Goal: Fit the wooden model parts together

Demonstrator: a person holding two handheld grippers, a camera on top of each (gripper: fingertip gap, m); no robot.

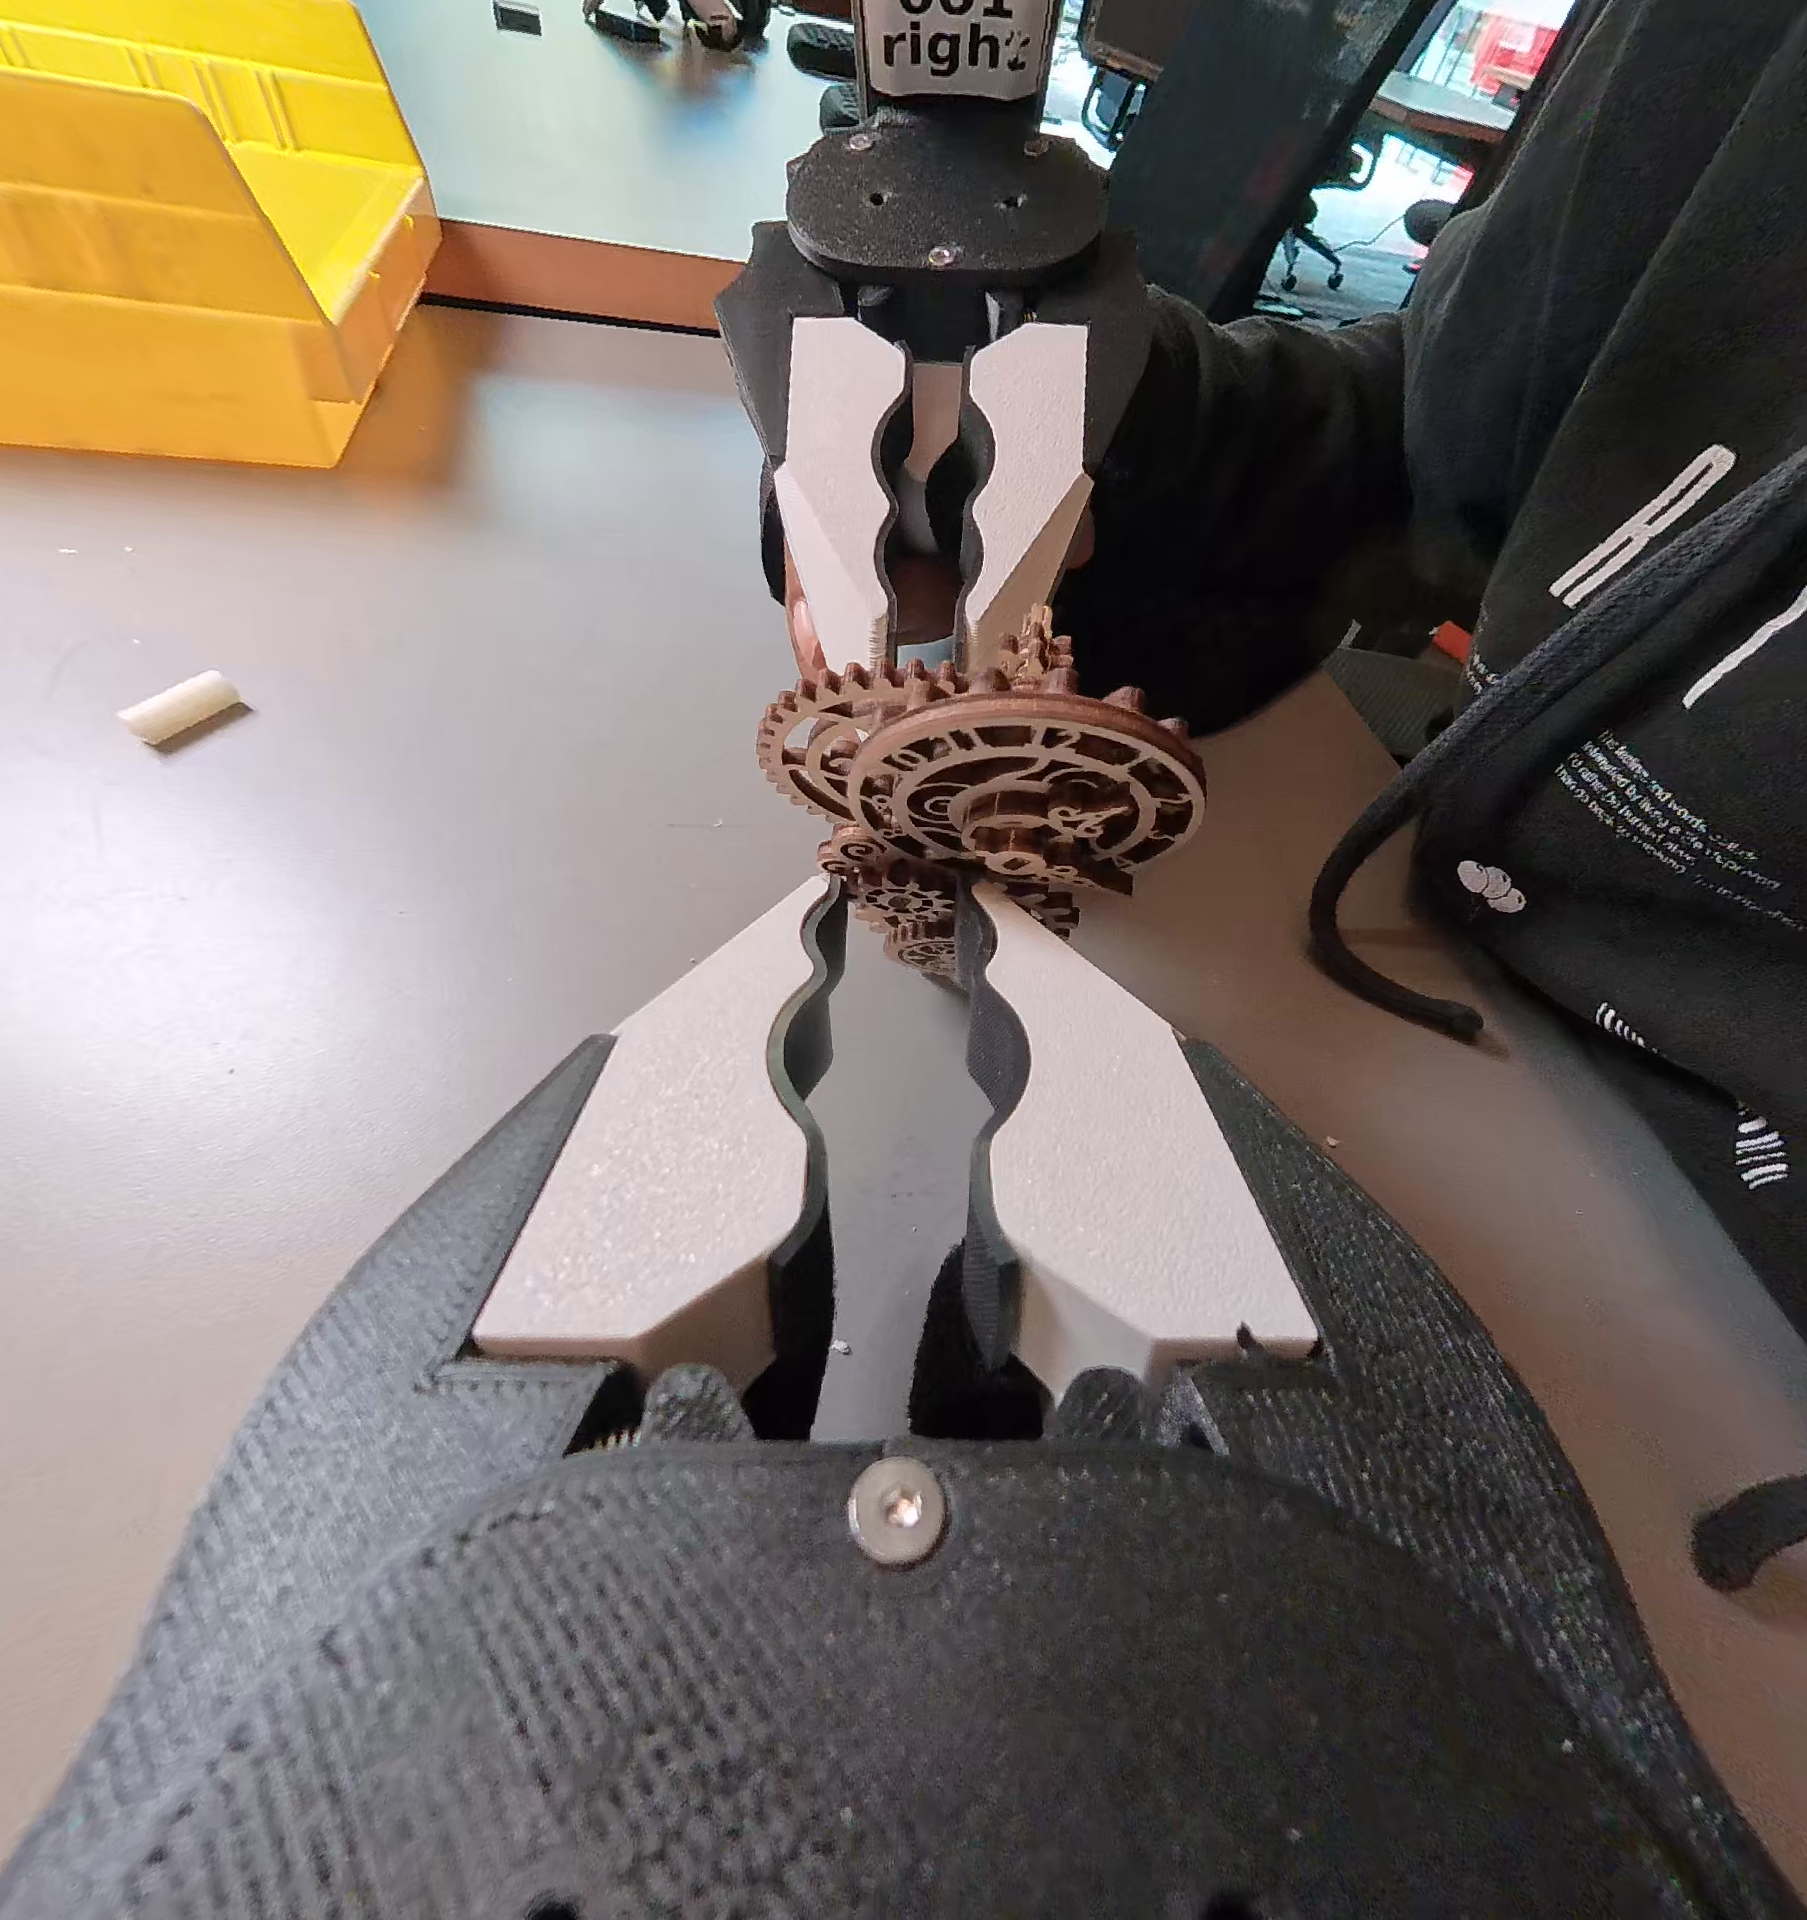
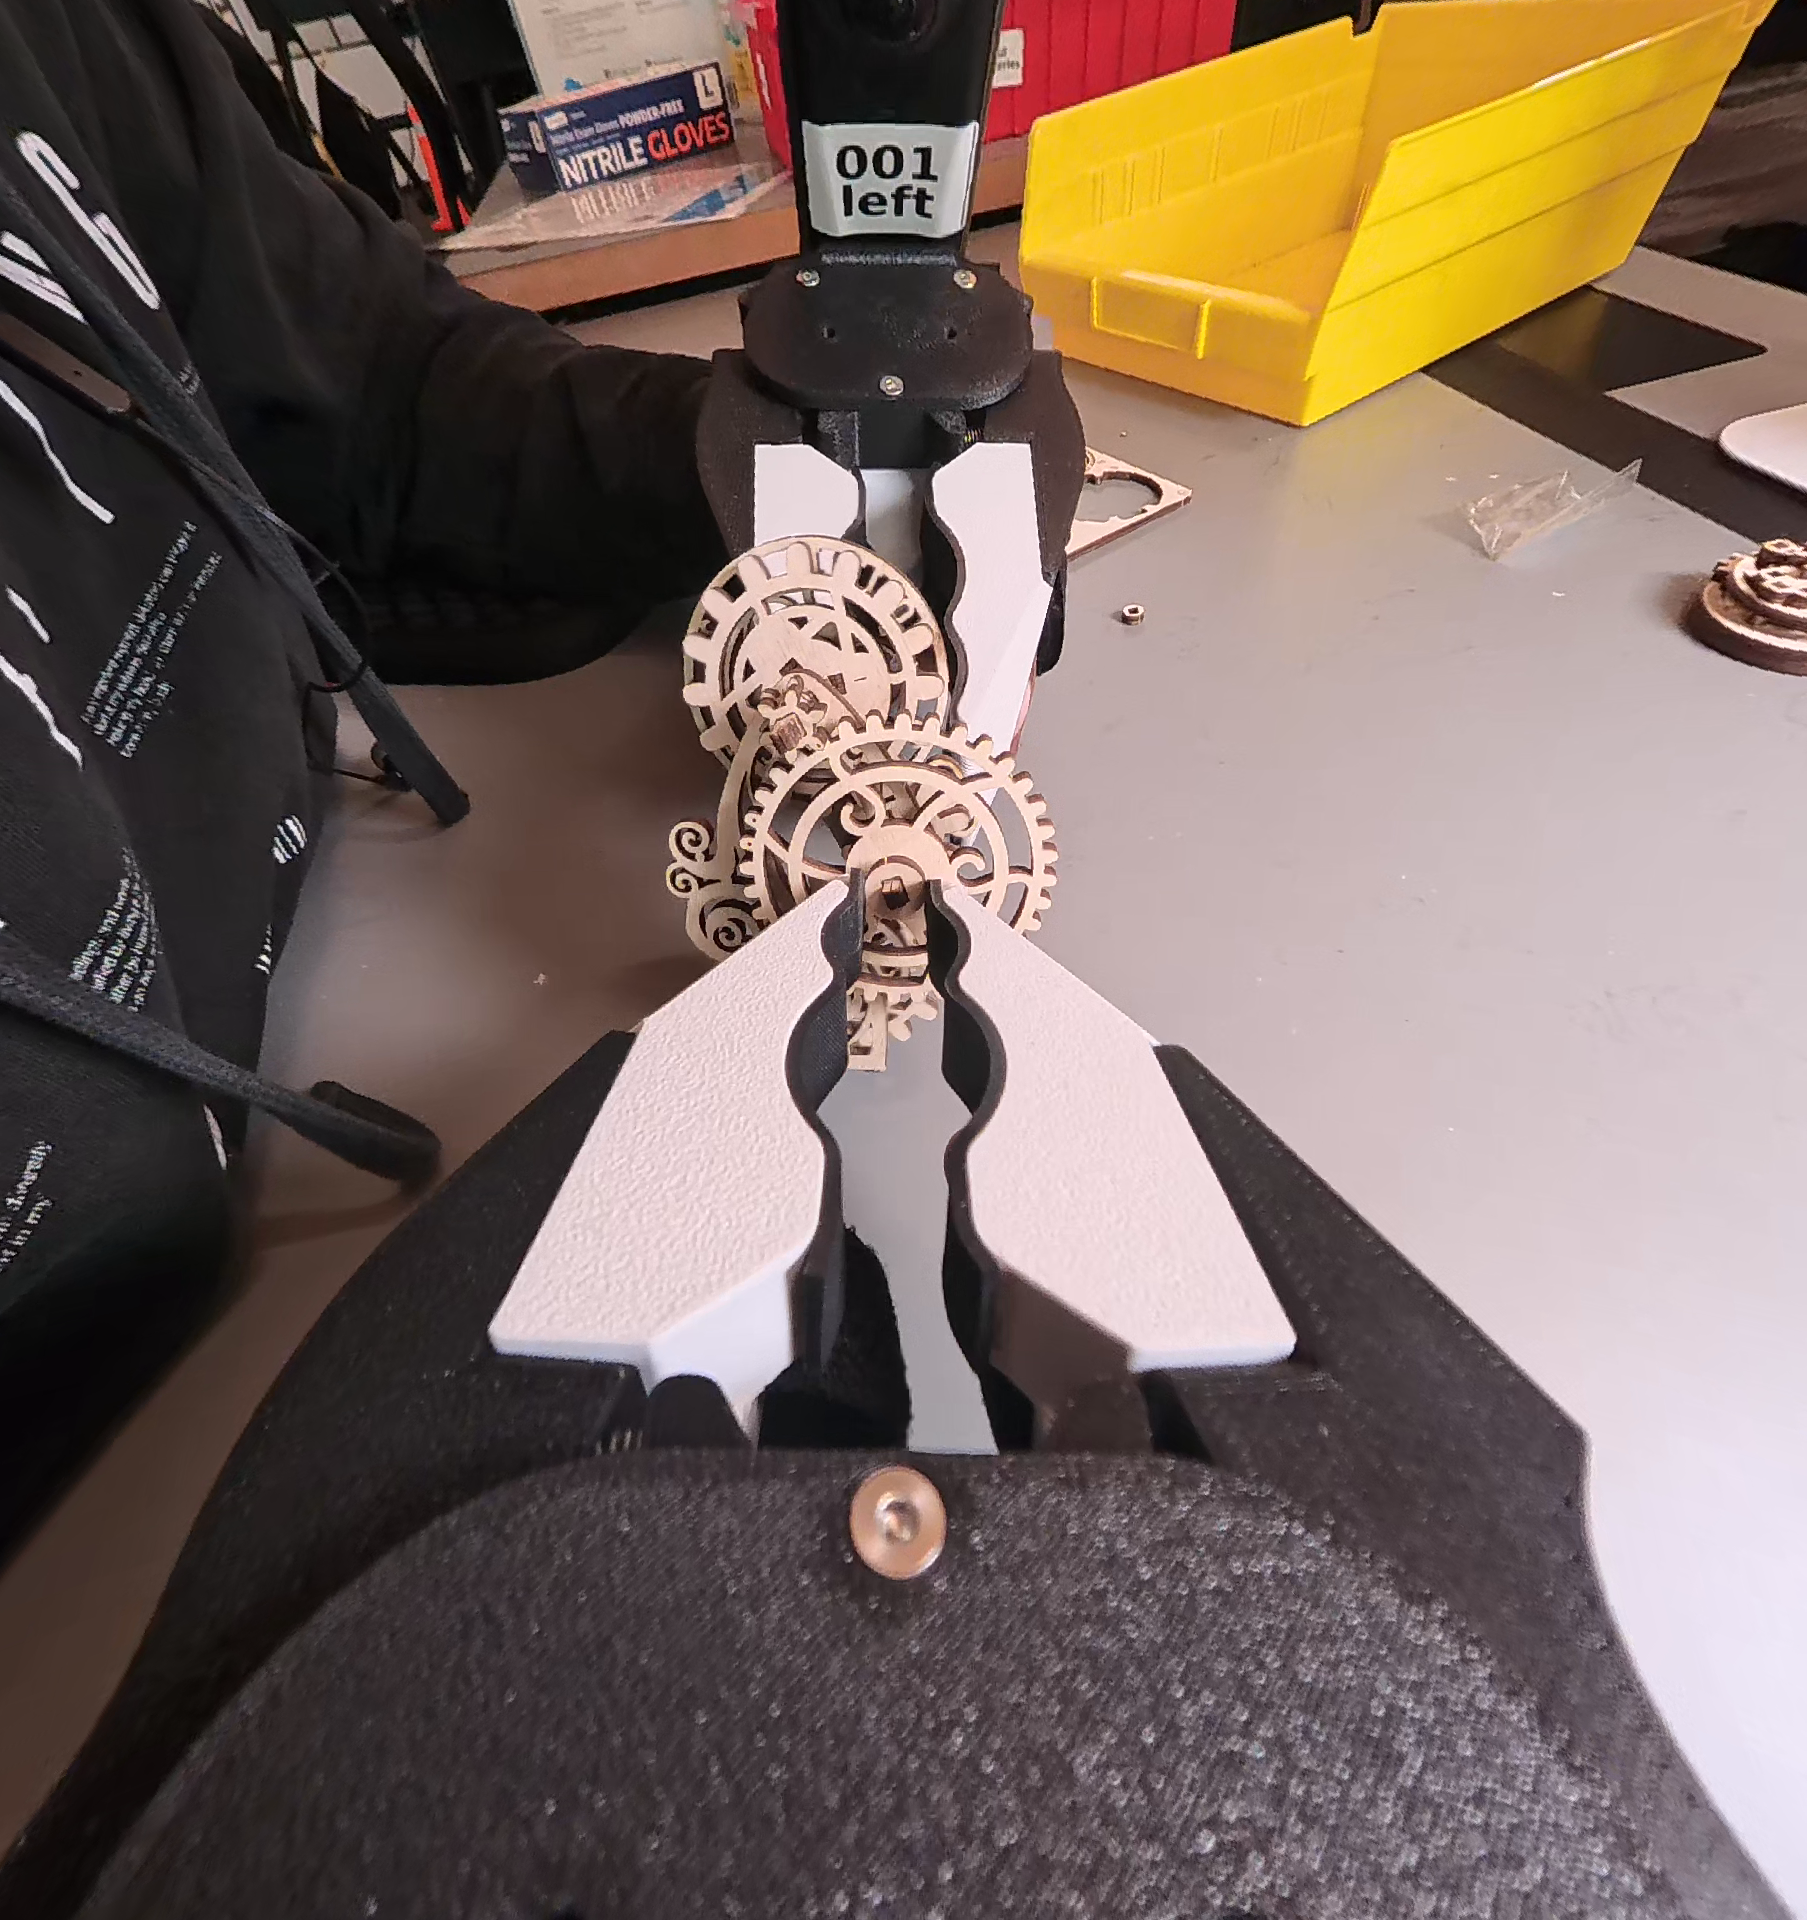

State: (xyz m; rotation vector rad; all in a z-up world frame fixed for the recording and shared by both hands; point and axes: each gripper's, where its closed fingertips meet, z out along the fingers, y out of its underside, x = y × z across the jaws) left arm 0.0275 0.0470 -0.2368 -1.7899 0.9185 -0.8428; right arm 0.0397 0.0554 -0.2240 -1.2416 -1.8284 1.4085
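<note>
I hold the wooden gear model (image 2: 857,800) up over the near edge of the table (image 2: 1398,831). My left gripper (image 1: 904,894) and right gripper (image 2: 894,894) are both nearly closed, pinching it from opposite ends. It looks light, thin and easy to snap, so I should hold the thick middle hub, not the teeth.

printed labels on both grippers (left (image 2: 894,665), right (image 1: 925,649)), glove box (image 2: 618,140), black hoodie (image 1: 1657,623).

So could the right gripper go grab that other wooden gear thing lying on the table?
Probably not yet: the right gripper is shut on the wooden clock model. The path across the table to the gear piece looks clear.
</note>
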